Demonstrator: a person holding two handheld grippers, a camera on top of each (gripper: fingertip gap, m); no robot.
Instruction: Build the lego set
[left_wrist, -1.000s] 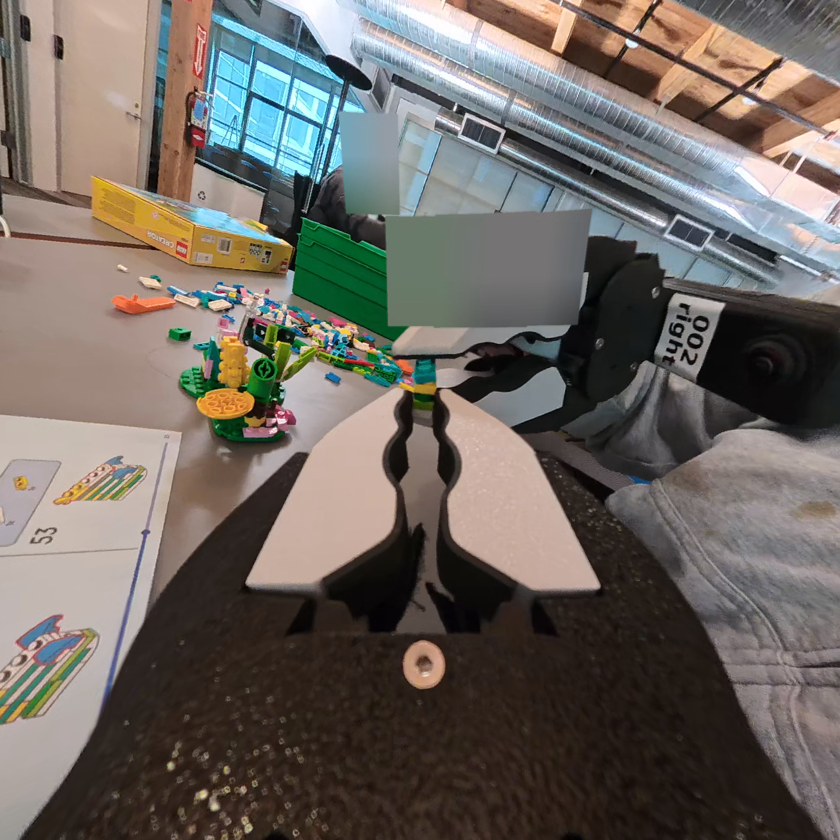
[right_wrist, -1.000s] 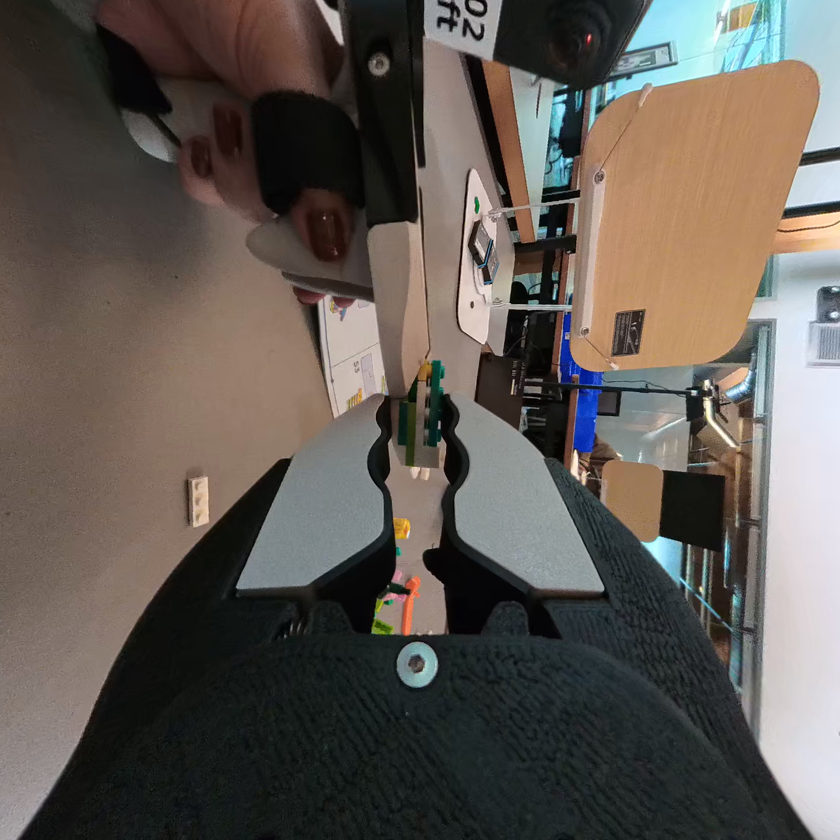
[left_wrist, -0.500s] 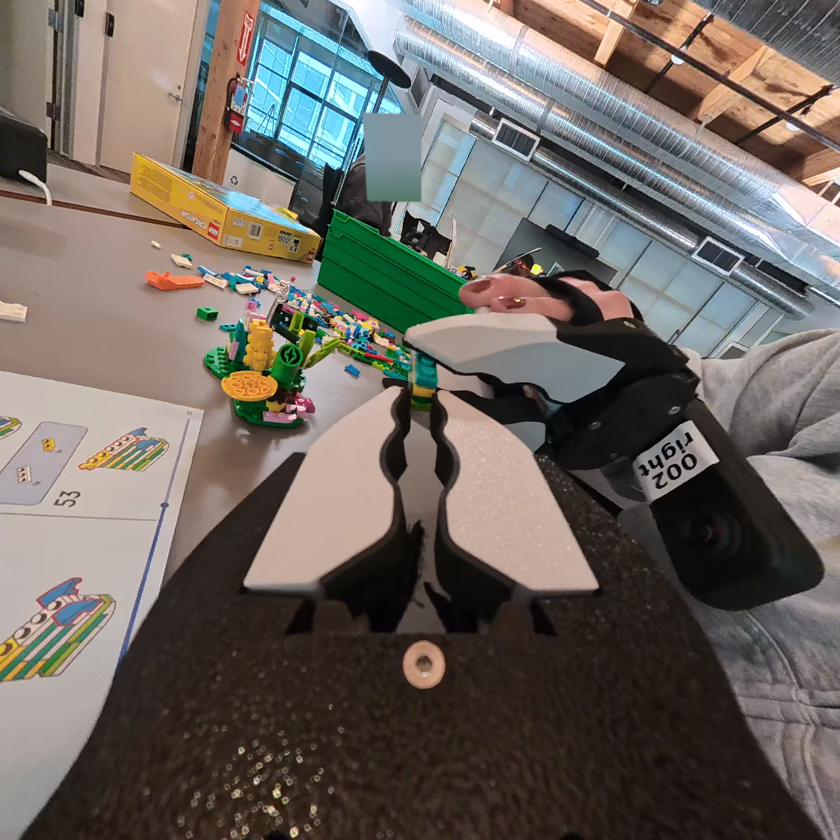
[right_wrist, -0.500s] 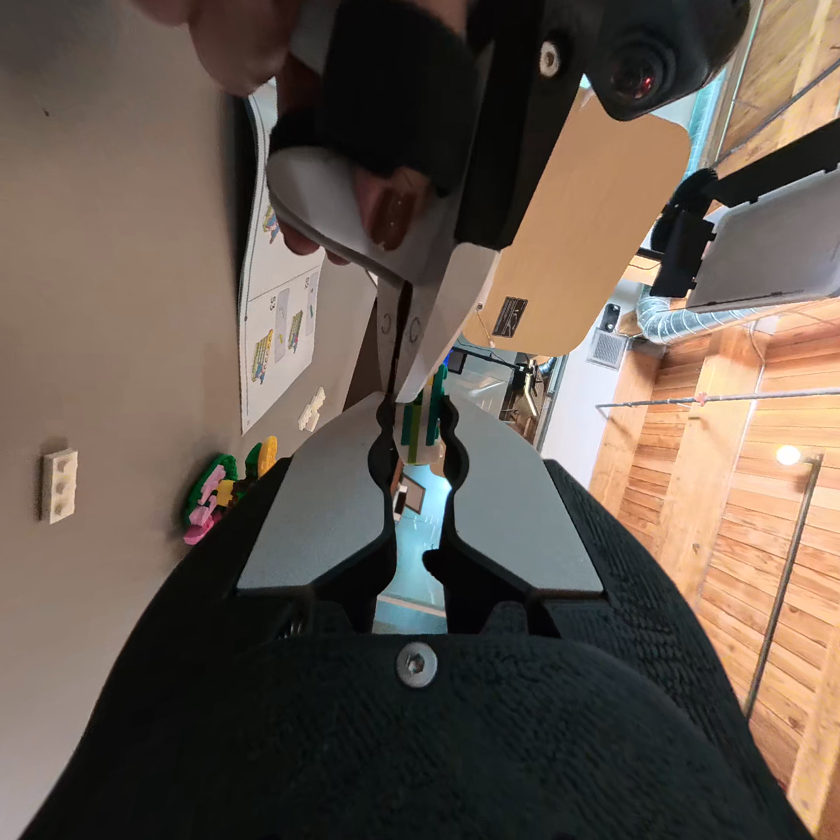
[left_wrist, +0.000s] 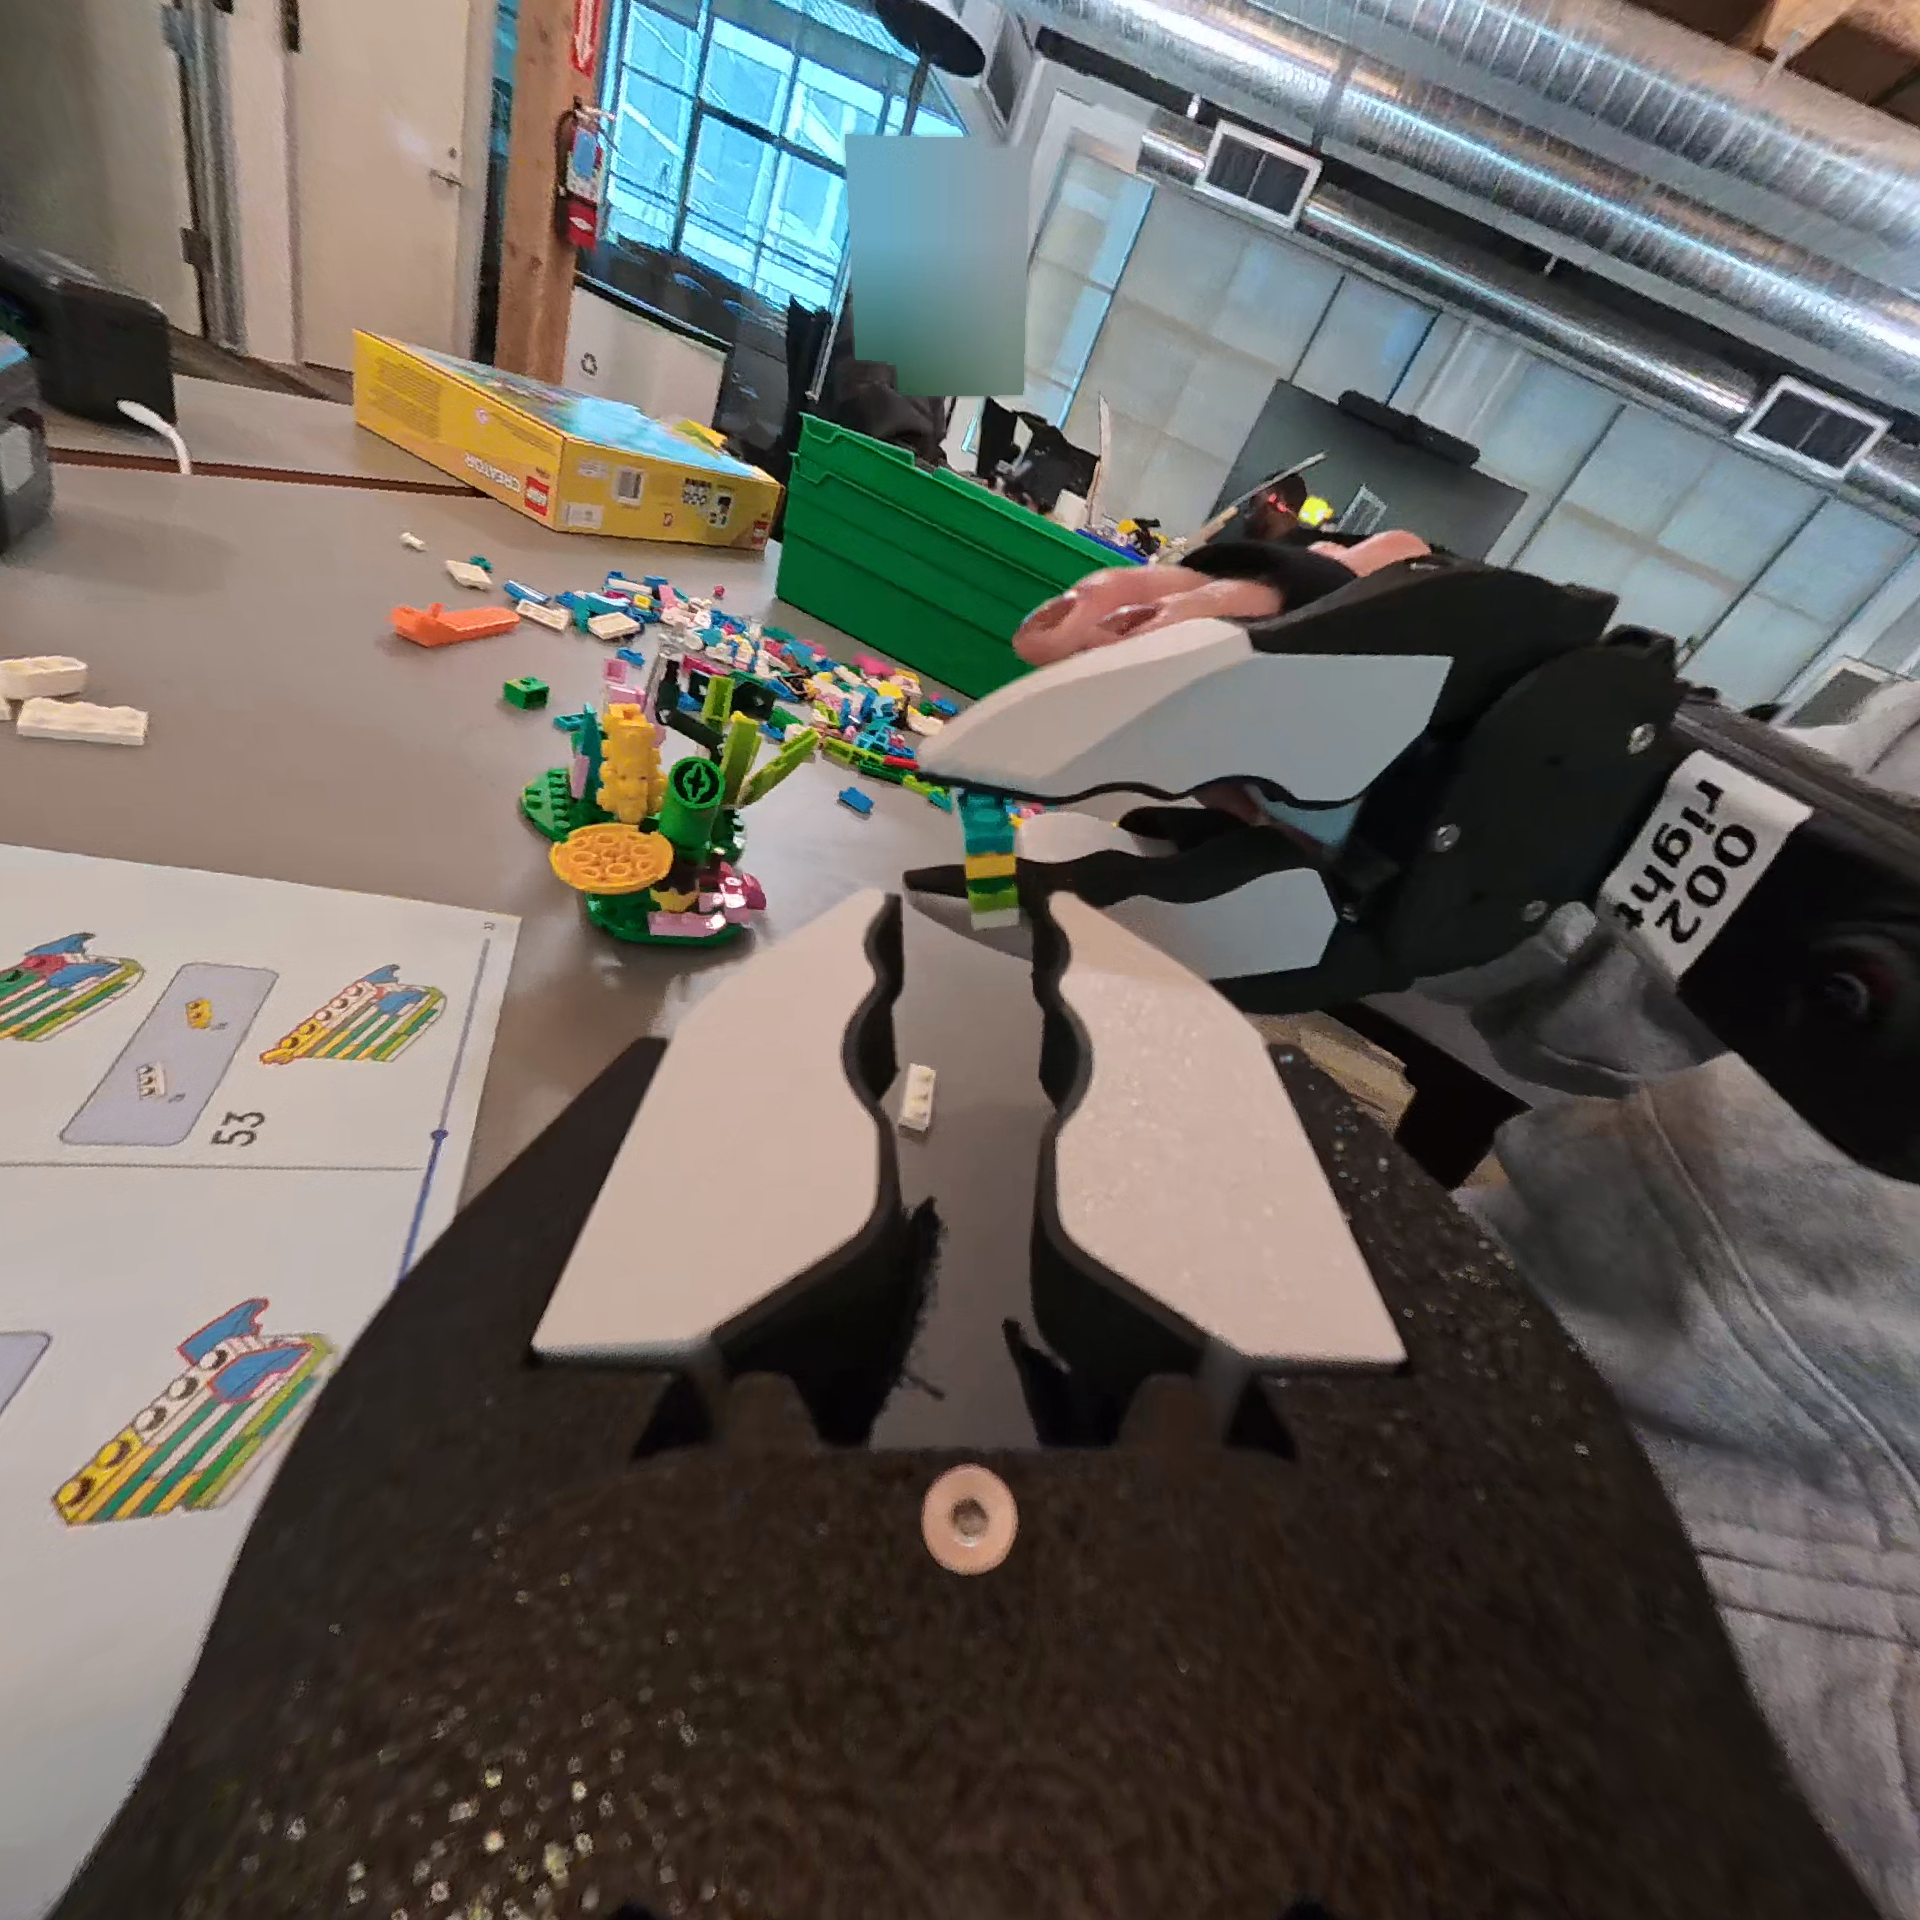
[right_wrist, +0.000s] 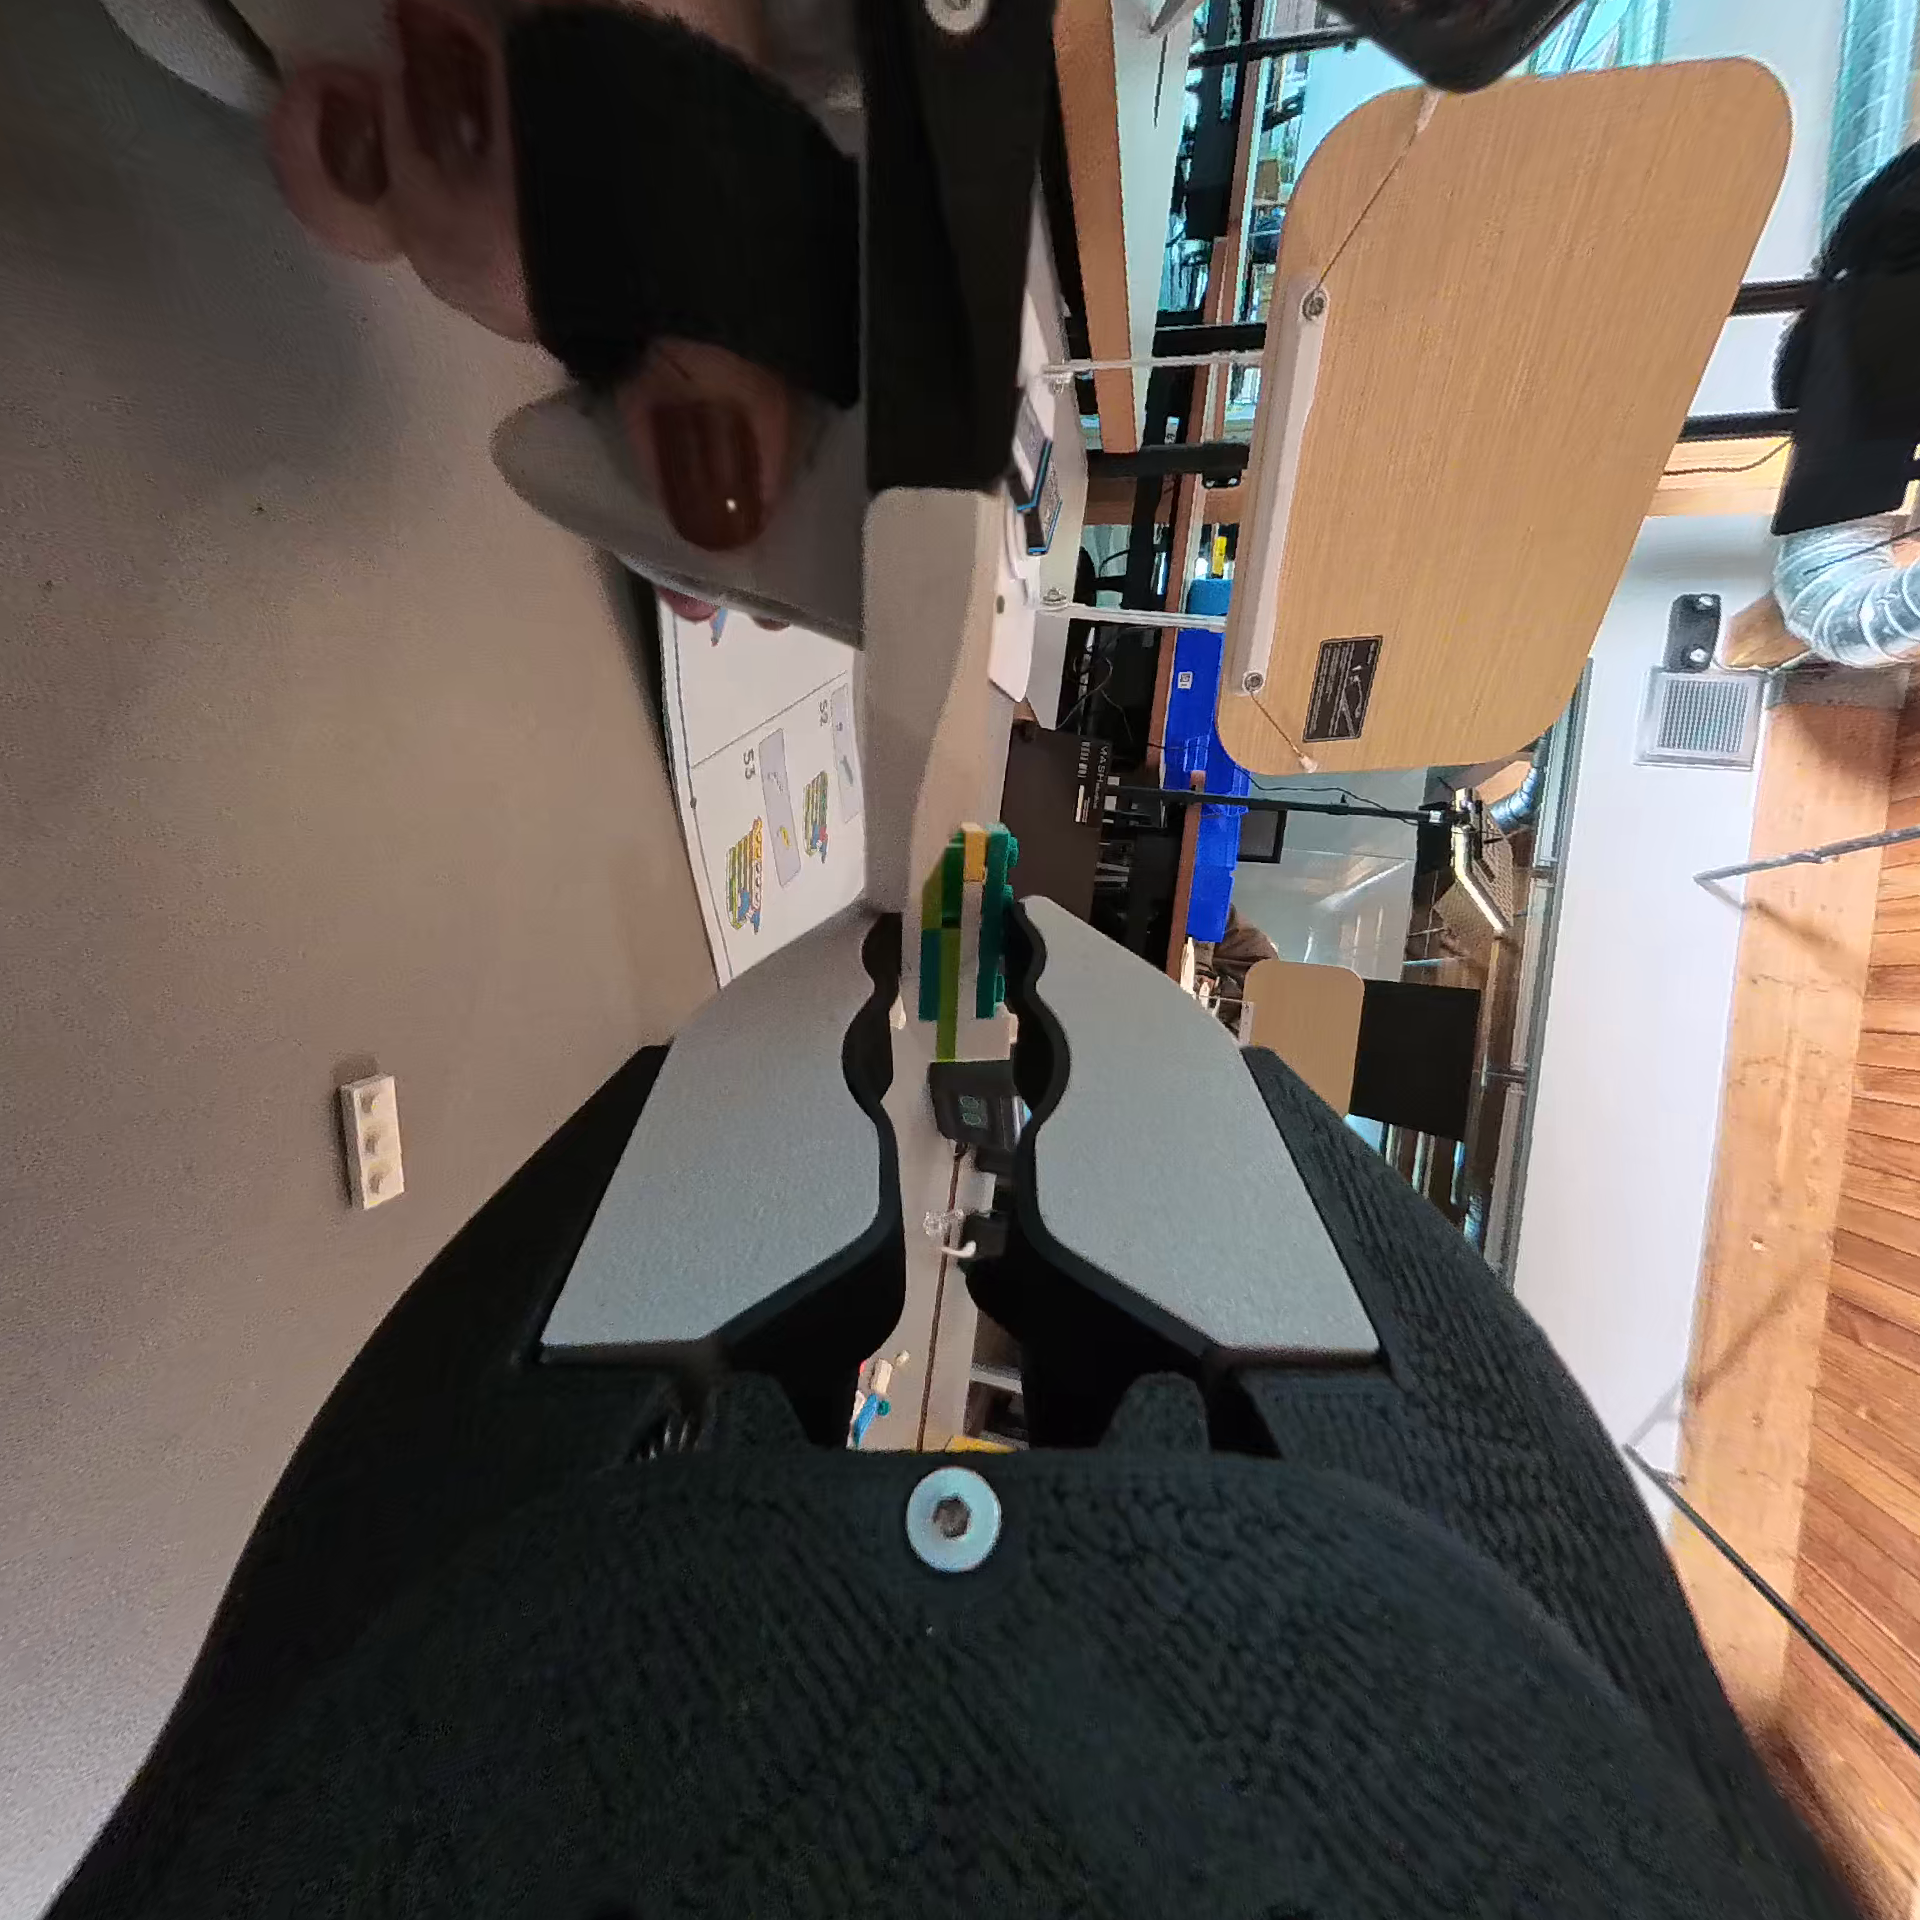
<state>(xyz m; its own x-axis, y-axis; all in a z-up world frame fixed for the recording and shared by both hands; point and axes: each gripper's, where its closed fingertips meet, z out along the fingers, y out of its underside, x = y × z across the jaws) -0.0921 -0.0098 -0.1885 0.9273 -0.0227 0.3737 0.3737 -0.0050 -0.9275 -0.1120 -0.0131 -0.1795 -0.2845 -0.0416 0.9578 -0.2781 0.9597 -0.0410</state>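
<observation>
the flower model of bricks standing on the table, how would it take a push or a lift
The flower model is many small clipped parts, so probably stiff but fragile: its thin green leaves might snap off. Its flat green base looks wide, so a low push would likely slide it; a high push might tip it.

Left gripper (left_wrist: 966, 914) fingers (left_wrist: 748, 1122): matt grey plastic, fine-grained; black felt-like body w/ metal screw.
Brick stack (left_wrist: 989, 862): glossy plastic, teal/yellow/green/white, clamped in right gripper (left_wrist: 971, 831).
Table (left_wrist: 260, 748): smooth matt grey.
Instruction sheet (left_wrist: 208, 1195): paper, slight sheen.
Green bin (left_wrist: 904, 582): smooth plastic.
Yellow box (left_wrist: 561, 468): glossy cardboard.
Sleeve (left_wrist: 1704, 1299): soft grey cloth.
Chair back (right_wrist: 1507, 416): light wood-grain.
</observation>
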